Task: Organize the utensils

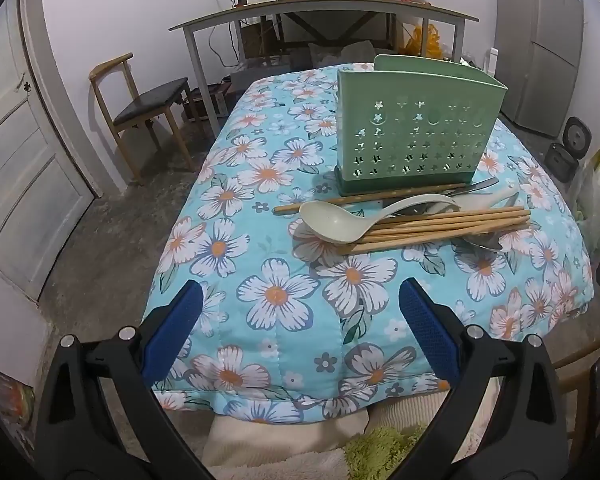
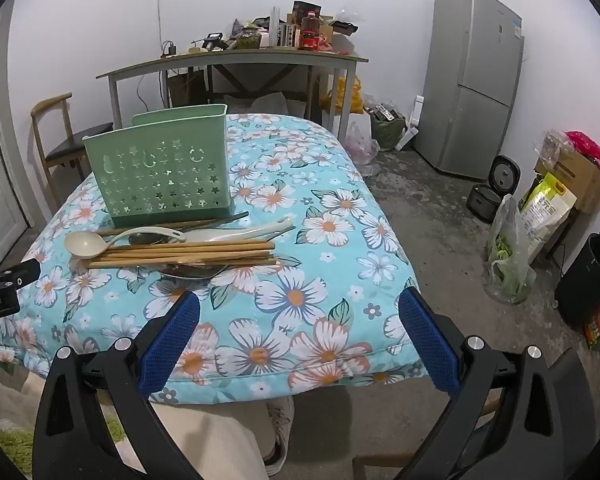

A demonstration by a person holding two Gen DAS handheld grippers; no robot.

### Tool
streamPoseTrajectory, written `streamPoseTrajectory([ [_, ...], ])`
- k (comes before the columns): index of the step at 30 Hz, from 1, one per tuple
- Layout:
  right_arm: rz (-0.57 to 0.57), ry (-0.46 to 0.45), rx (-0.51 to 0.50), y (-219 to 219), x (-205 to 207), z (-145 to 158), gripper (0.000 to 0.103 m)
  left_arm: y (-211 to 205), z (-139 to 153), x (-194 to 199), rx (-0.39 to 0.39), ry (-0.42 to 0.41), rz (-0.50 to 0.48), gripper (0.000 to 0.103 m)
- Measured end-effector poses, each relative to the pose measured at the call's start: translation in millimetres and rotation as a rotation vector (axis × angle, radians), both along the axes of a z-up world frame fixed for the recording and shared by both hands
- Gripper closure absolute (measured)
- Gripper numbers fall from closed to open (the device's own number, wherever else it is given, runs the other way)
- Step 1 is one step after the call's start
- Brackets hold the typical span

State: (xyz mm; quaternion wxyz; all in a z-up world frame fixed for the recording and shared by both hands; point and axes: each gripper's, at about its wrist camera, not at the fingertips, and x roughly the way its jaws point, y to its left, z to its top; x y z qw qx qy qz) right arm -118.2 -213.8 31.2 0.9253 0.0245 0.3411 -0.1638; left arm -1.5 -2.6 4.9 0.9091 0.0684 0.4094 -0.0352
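Observation:
A green perforated utensil holder (image 1: pixel 418 128) stands upright on the floral blue cloth (image 1: pixel 276 296); it also shows in the right wrist view (image 2: pixel 164 168). In front of it lies a pile of utensils: several wooden chopsticks (image 1: pixel 444 226) (image 2: pixel 180 254), a cream plastic spoon (image 1: pixel 332 222) (image 2: pixel 86 243), a white spoon (image 2: pixel 236 232) and a metal spoon (image 2: pixel 192 272) partly hidden under the chopsticks. My left gripper (image 1: pixel 300 308) is open and empty, near the cloth's front edge. My right gripper (image 2: pixel 300 316) is open and empty, in front of the pile.
A wooden chair (image 1: pixel 140 108) stands at the left. A cluttered table (image 2: pixel 236 60) stands behind. A grey fridge (image 2: pixel 476 80), bags (image 2: pixel 508 256) and a black bin (image 2: pixel 592 280) stand on the floor at the right.

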Motion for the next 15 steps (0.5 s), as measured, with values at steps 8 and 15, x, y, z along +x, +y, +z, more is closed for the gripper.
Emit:
streamPoseTrajectory([
  [8,0.003,-0.002,-0.005,0.3,-0.8,0.5,0.006,0.1,-0.3,-0.1,-0.002,-0.001,0.001,0.008],
  [15,0.004,-0.003,-0.005,0.5,-0.5,0.7,0.006,1.2,-0.4,0.1,-0.003,0.0,0.001,0.008],
])
